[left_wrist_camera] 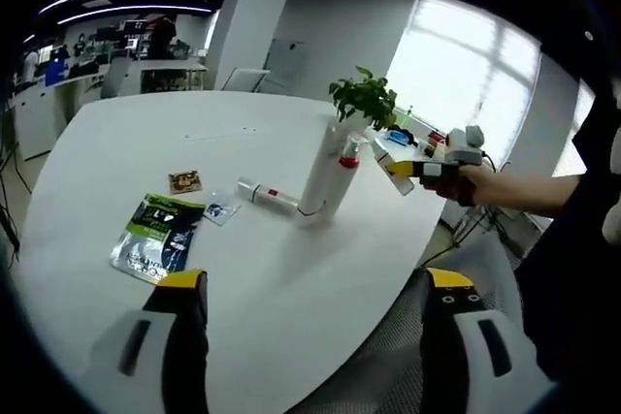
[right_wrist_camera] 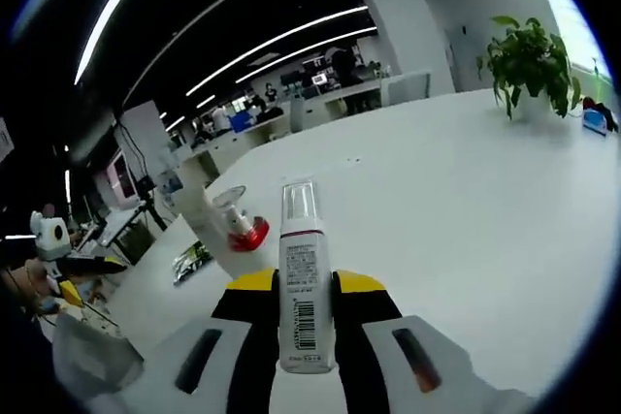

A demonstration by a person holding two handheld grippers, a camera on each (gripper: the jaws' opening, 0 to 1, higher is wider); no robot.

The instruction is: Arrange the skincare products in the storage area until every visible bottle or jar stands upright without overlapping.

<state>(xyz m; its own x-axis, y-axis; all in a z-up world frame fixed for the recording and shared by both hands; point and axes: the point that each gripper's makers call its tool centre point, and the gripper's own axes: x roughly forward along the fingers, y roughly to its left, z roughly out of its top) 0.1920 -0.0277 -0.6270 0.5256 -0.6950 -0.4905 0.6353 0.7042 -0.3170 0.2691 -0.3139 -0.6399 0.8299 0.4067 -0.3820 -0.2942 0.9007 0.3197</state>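
The right gripper (right_wrist_camera: 306, 312) is clamped on a white bottle (right_wrist_camera: 301, 278) above the white table (left_wrist_camera: 146, 143), the left gripper (left_wrist_camera: 315, 298) is apart and empty, and a careless placement could topple the tall tube (left_wrist_camera: 325, 167) nearby.

A: label text on the white bottle (right_wrist_camera: 303, 288) is too blurry to read; its base sits hidden behind the jaws

B: same with the green pouch (left_wrist_camera: 157, 237); print unreadable, small packets (left_wrist_camera: 185, 181) beside it unidentifiable
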